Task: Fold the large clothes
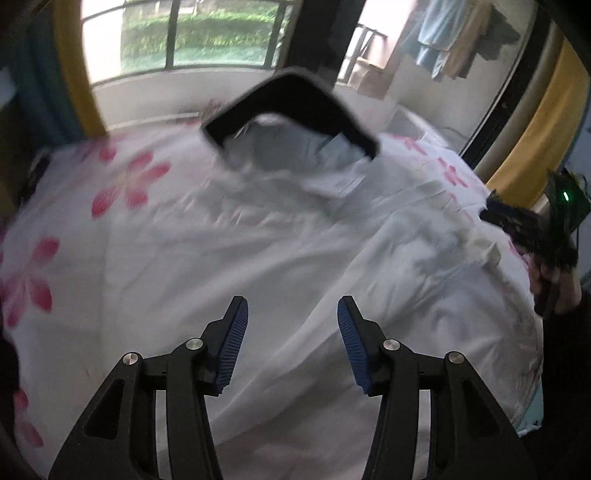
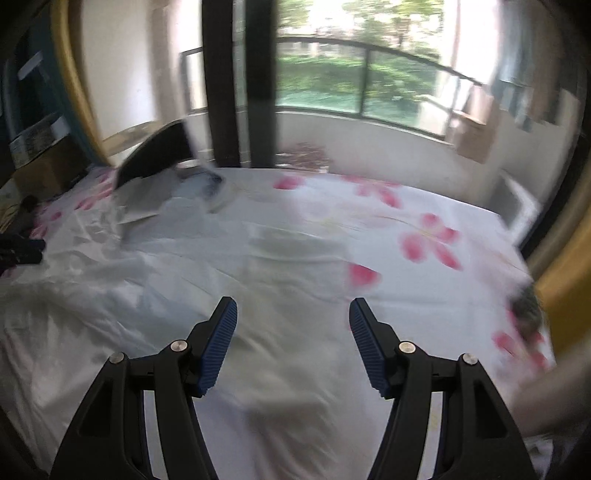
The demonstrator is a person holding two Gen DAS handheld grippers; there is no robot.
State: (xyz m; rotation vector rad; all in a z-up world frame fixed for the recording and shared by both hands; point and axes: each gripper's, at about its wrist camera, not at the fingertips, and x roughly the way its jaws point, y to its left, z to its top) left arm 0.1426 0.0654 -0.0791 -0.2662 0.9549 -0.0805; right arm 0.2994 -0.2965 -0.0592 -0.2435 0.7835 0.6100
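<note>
**Helper:** Bed first, then. What is on it?

**Me:** Bed [image 2: 424, 295] fills nearly everything I see, under a white sheet printed with pink flowers. Spread over the sheet lies a big white shirt [image 1: 258, 251], flat but creased, with a dark collar [image 1: 295, 99]. From my left side the collar sits at the far end of the bed, toward the window [image 1: 207, 33], and the body of the shirt runs from there back to me. From my right side the same collar is far off to the left, and the shirt covers the left half of the bed, with bare flowered sheet to the right.

**Helper:** Any fold made yet?

**Me:** None that I can make out. The shirt looks laid out whole, front down or up I cannot tell through the blur. I would judge the task barely begun: spreading done, every fold left. A sleeve seems bunched along the bed's right edge in my left view, so that likely wants smoothing or turning in first.

**Helper:** And your grippers?

**Me:** Left gripper [image 1: 292, 343] hangs over the near part of the shirt, jaws spread apart, nothing between them. Right gripper [image 2: 293, 343] is likewise spread and empty, over the near edge of the cloth, angled down at the bed. Neither pinches fabric, as far as I can see.

**Helper:** Anything smaller?

**Me:** A white label [image 1: 340, 181] just below the collar.
</note>
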